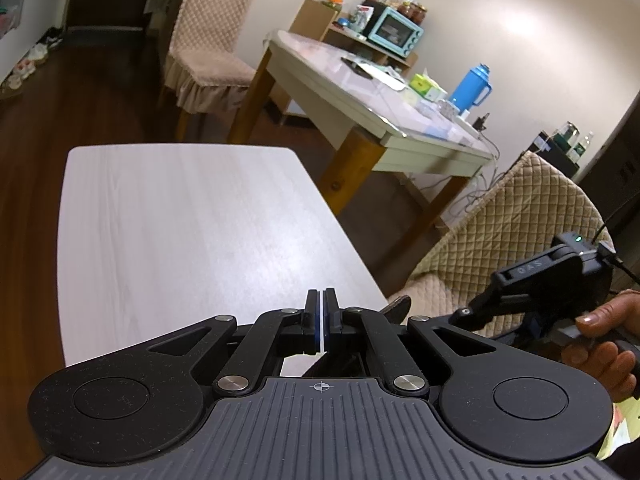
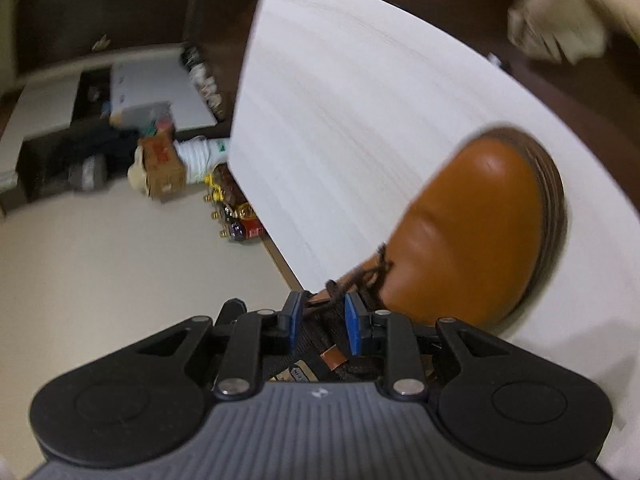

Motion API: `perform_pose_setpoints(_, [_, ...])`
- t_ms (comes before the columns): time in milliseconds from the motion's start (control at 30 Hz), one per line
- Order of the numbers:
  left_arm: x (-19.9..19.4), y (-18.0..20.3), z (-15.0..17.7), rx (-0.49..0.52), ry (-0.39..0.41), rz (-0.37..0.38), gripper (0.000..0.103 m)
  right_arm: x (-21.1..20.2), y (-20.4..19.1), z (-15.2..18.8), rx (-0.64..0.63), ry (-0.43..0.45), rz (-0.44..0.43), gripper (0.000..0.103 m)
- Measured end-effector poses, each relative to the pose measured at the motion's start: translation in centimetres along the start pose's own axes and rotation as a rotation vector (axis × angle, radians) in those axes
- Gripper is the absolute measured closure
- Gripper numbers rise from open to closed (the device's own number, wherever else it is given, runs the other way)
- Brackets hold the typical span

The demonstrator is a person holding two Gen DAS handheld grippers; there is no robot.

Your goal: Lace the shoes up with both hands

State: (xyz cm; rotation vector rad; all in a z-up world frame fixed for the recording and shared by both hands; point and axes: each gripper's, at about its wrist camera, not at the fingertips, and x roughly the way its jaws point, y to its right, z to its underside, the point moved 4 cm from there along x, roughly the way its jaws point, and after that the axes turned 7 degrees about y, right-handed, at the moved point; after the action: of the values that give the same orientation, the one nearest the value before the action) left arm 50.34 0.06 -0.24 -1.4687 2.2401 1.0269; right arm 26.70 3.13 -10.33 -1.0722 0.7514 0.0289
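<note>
From the left wrist camera, the left gripper (image 1: 321, 320) hung above the near edge of the pale tabletop (image 1: 180, 240) with its two fingers pressed flat together, only a thin white line showing between the blue pads, and nothing visibly caught there. Just past the tabletop's near right corner, a dark tip of the shoe (image 1: 398, 305) peeked out behind the gripper's linkage. At the right edge of this view a hand (image 1: 604, 344) gripped the handle of the right gripper's black body. A quilted chair (image 1: 508, 220) stood beyond it.

From the right wrist camera, the picture was blurred. The right gripper (image 2: 320, 322) stood with its fingers parted, the blue pads well apart, straddling the laced part of the tan leather shoe (image 2: 472, 232). The dark brown lace (image 2: 368, 276) ran between and just beyond the fingertips; whether either pad touched it could not be told. The shoe's rounded toe pointed away from the camera, lying near the tabletop's right edge.
</note>
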Motion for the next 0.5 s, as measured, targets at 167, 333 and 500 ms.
perform_pose_setpoints(167, [0.2, 0.0, -0.1, 0.003, -0.004, 0.000, 0.103, 0.6, 2.9, -0.7, 0.138, 0.009, 0.002, 0.076])
perform_pose_setpoints(333, [0.6, 0.2, 0.0, 0.004, -0.011, -0.003, 0.103, 2.0, 3.7, -0.6, 0.210, -0.013, 0.019, 0.076])
perform_pose_setpoints(500, [0.8, 0.1, -0.1, 0.005, -0.014, -0.006, 0.103, 2.3, 3.4, -0.6, 0.168, -0.041, 0.031, 0.085])
